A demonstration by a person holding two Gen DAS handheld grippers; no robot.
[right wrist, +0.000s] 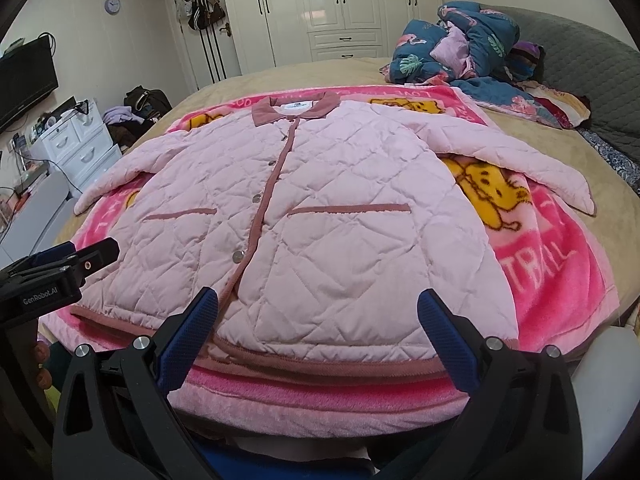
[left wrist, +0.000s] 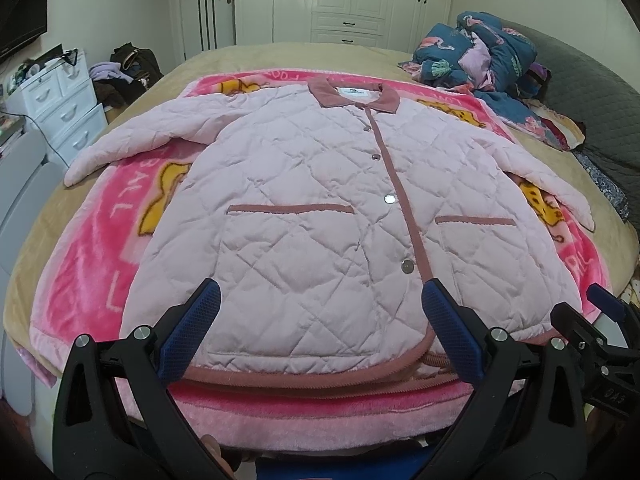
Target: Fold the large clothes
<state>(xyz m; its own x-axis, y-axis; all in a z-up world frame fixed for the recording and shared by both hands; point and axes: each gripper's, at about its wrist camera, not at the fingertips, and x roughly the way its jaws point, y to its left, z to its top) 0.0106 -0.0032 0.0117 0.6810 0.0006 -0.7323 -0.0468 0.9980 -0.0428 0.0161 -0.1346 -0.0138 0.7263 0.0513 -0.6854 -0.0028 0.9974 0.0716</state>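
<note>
bare bedspread beyond, bedding heap far-right

The jacket lies flat, front up, on a blanket spread over the bed, collar at the far end. Behind and right sits a heap of bedding; drawers stand left, apparently beside the bed.

Your right gripper hangs wide open over the hem of the pink quilted jacket, spread flat and buttoned on the pink blanket; the left gripper sits just beside its left edge.
</note>
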